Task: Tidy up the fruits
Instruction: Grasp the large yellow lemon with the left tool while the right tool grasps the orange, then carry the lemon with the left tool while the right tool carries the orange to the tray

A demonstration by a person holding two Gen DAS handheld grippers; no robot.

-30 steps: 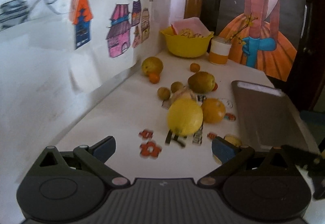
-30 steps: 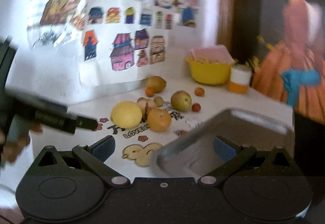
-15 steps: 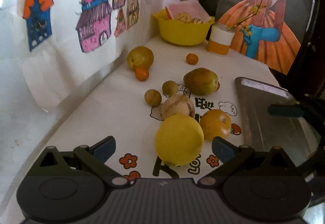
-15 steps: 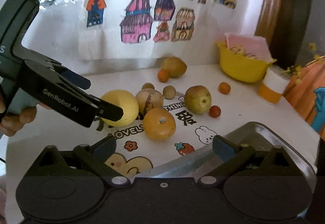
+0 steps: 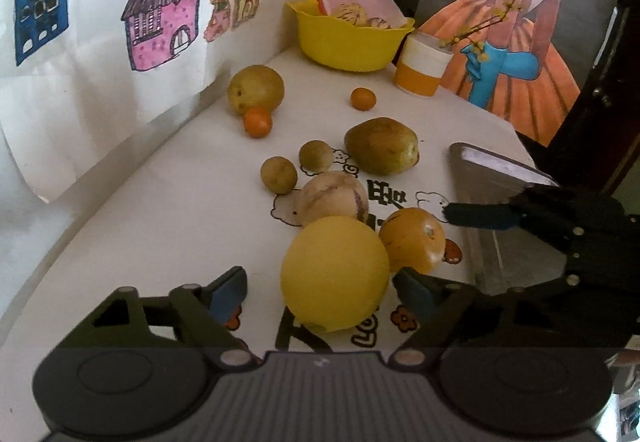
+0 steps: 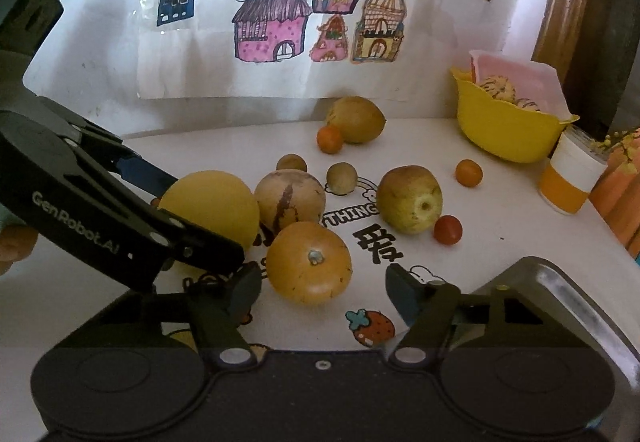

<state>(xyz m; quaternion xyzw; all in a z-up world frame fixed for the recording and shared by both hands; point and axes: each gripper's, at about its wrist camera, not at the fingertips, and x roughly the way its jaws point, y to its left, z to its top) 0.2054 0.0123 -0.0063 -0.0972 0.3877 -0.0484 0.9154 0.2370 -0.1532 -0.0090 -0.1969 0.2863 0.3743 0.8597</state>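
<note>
The big yellow fruit (image 5: pixel 335 274) lies on the white printed table (image 5: pixel 168 209), toward its front edge, between the spread fingers of the left tool (image 5: pixel 320 292); the jaws stand wide on either side of it and I cannot tell whether the pads touch its skin. Just beside it sits the orange fruit (image 6: pixel 309 262), which lies in front of the right tool (image 6: pixel 322 292), whose jaws are likewise wide apart and hold nothing. Behind these two lies a pale striped fruit (image 6: pixel 289 198), with two small brown round fruits (image 5: pixel 279 175) behind it and a green-brown pear-like fruit (image 6: pixel 409 199) to one side. A metal tray (image 5: pixel 496 177) rests at the table's right edge. A yellow bowl (image 6: pixel 508 129) and an orange-and-white cup (image 6: pixel 568 177) stand in the far corner.
</note>
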